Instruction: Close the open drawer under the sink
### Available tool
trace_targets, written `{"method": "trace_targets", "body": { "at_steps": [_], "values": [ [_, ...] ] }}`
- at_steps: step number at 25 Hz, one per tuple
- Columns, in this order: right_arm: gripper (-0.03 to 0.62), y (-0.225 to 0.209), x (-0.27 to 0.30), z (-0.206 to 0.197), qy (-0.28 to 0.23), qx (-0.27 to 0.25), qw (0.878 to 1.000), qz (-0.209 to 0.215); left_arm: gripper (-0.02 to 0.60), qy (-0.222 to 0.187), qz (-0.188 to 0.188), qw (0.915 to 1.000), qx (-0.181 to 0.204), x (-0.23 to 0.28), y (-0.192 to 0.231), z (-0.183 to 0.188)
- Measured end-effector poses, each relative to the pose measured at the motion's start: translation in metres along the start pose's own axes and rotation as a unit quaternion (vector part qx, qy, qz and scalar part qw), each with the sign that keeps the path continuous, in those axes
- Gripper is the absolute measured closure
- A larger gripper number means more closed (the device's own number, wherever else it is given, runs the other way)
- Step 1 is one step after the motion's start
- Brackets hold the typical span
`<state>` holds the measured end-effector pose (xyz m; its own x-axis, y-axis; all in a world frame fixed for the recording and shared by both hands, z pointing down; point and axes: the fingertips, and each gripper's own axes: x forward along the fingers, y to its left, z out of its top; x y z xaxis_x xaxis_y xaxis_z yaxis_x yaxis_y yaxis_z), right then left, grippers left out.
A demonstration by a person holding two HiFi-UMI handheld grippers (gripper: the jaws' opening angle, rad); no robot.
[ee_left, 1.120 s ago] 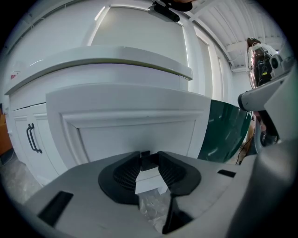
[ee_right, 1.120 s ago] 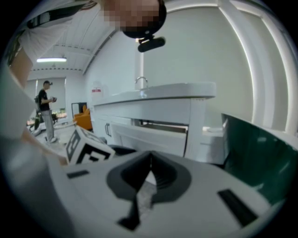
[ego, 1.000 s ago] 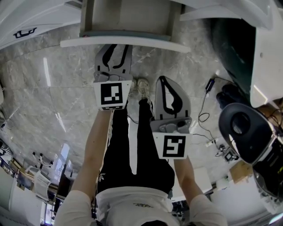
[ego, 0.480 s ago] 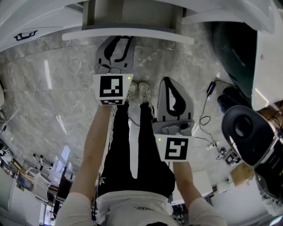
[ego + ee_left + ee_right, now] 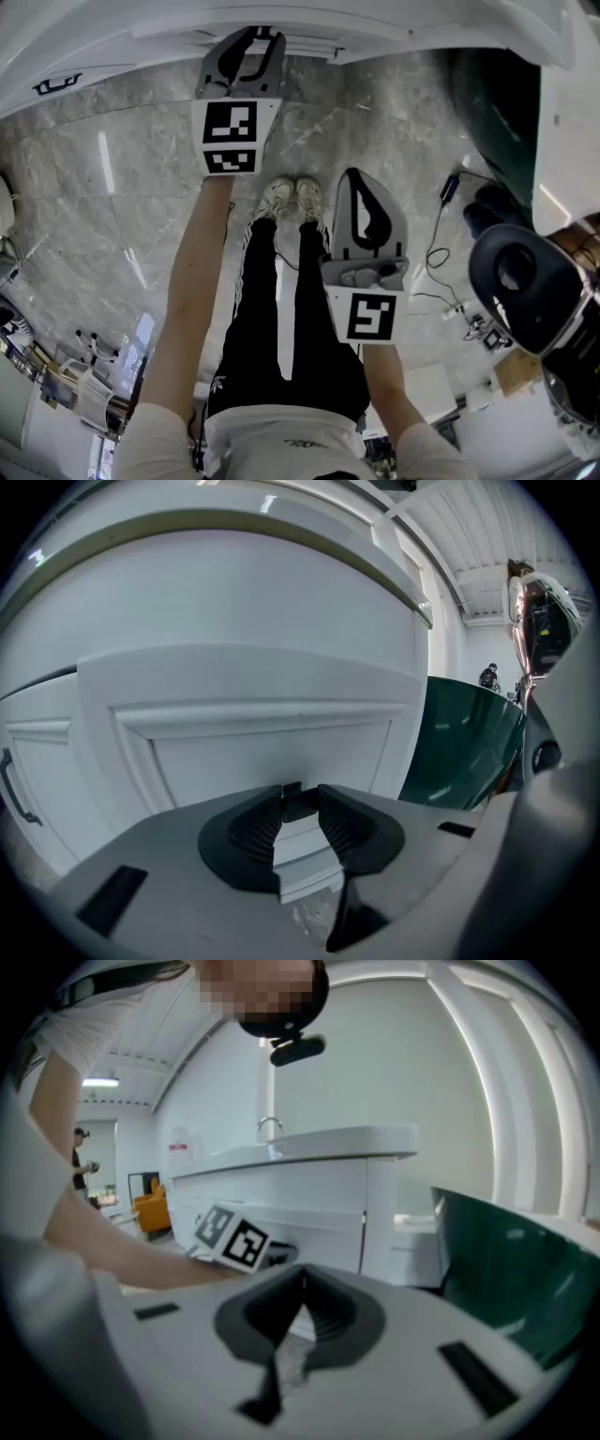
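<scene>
Two grippers are seen. The left gripper point(image 5: 262, 37) is held at the drawer point(image 5: 253, 691), jaws spread and empty. The right gripper point(image 5: 350, 173) is pressed shut

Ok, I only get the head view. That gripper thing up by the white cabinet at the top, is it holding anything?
Observer: No. The left gripper, in its own view, has jaws apart, nothing clamped, facing the white panelled drawer front.
Operator: And the lower one?
Observer: The right gripper shows, in its own view, jaw tips together, nothing between.
Operator: What sits above that drawer?
Observer: A white sink counter with a curved metal tap, seen in the right gripper view.
</scene>
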<state>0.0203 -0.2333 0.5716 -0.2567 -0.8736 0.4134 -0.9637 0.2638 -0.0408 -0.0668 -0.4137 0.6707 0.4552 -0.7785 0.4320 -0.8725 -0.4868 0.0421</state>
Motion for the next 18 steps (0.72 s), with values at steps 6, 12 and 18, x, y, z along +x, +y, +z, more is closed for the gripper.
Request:
{"method": "trace_targets", "body": {
  "at_steps": [6,12,18],
  "values": [
    [0.565,-0.016,0.005,0.012,-0.016,0.003,1.000,-0.017,0.443,-0.008,0.000,1.0000,-0.004,0.000,0.000,0.000],
    [0.565,-0.017,0.002,0.006,-0.010,-0.003,1.000,-0.016,0.442,-0.021,-0.003,0.9998,-0.006,0.000,0.000,0.000],
    [0.565,-0.014,-0.001,0.001,-0.004,-0.002,1.000,-0.011,0.440,-0.017,-0.005,0.9998,0.008,0.001,-0.001,-0.001]
  ]
}}
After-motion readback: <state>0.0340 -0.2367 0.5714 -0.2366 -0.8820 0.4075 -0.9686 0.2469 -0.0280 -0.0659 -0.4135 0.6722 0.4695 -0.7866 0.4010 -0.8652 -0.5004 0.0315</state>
